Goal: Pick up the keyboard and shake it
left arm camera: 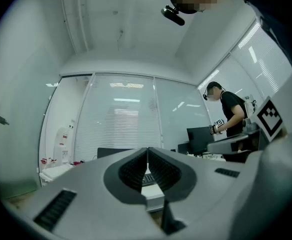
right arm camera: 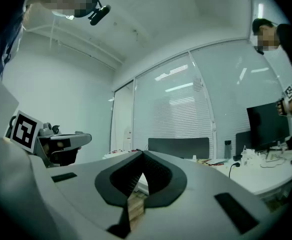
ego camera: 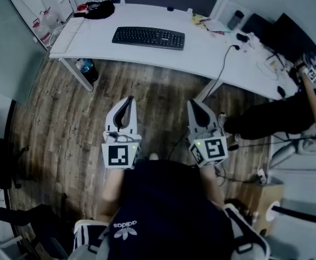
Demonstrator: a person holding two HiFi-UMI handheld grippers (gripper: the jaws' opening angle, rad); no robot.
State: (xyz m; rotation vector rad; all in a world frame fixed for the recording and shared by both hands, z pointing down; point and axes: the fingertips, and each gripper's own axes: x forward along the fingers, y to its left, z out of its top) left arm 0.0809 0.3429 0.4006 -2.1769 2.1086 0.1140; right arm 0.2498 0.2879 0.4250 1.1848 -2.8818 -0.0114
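Keyboard (ego camera: 148, 37) whole only in head view

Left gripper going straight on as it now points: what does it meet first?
Likely the keyboard on the white desk, or the desk's front edge: both sit in line with the shut left gripper. Nothing shows between; depth unclear.

White desk (ego camera: 147, 56), wood-plank floor (ego camera: 55, 129)
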